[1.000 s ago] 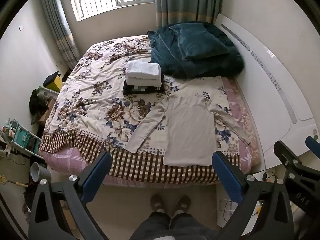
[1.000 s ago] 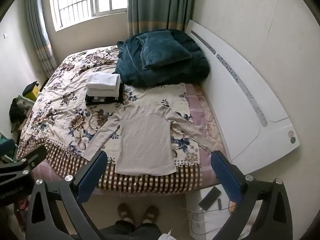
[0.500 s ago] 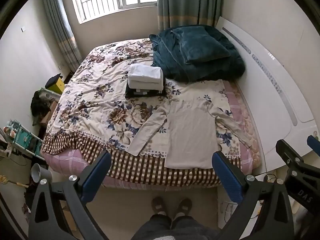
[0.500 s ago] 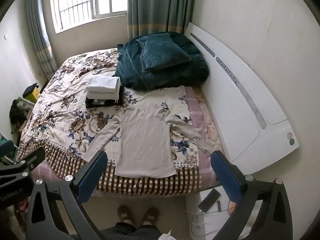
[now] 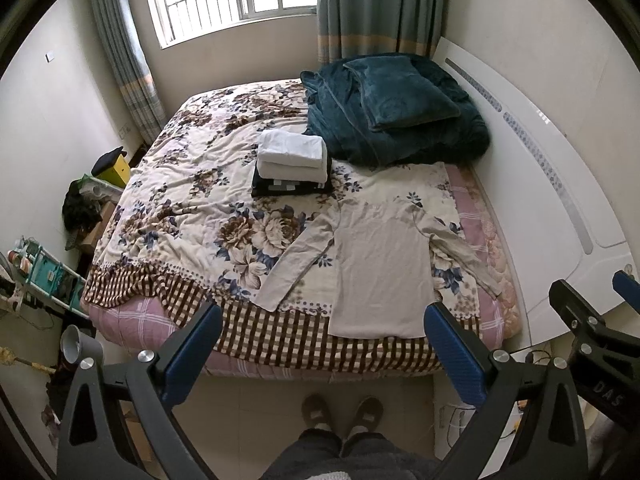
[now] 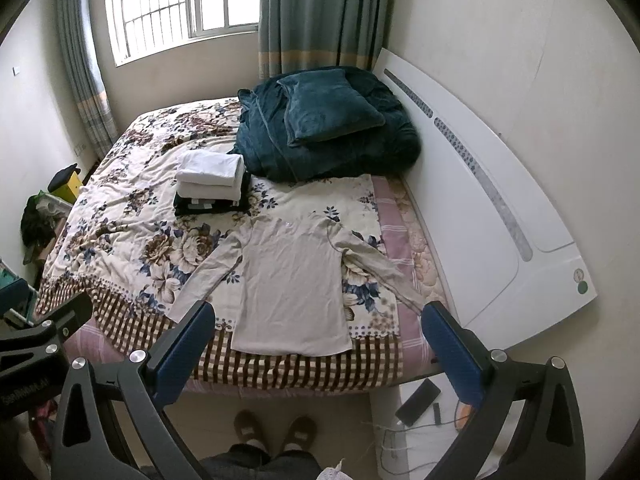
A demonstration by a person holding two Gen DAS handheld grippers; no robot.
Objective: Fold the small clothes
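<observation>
A beige long-sleeved shirt (image 5: 380, 264) lies flat on the bed near its front edge, sleeves spread; it also shows in the right wrist view (image 6: 292, 284). A stack of folded white and black clothes (image 5: 292, 164) sits behind it, seen too in the right wrist view (image 6: 212, 184). My left gripper (image 5: 320, 352) is open and empty, held high above the floor in front of the bed. My right gripper (image 6: 316, 352) is open and empty, likewise back from the bed.
A floral bedspread (image 5: 192, 200) covers the bed. A teal duvet and pillow (image 5: 400, 112) lie by the white headboard (image 5: 552, 184). A nightstand with a phone (image 6: 418, 400) stands at right. Clutter and a shelf (image 5: 44, 268) stand at left. The person's feet (image 5: 340, 412) are below.
Both grippers have pulled back and risen from the bed, so the bed looks smaller and farther. The shirt and the stack have not moved.
</observation>
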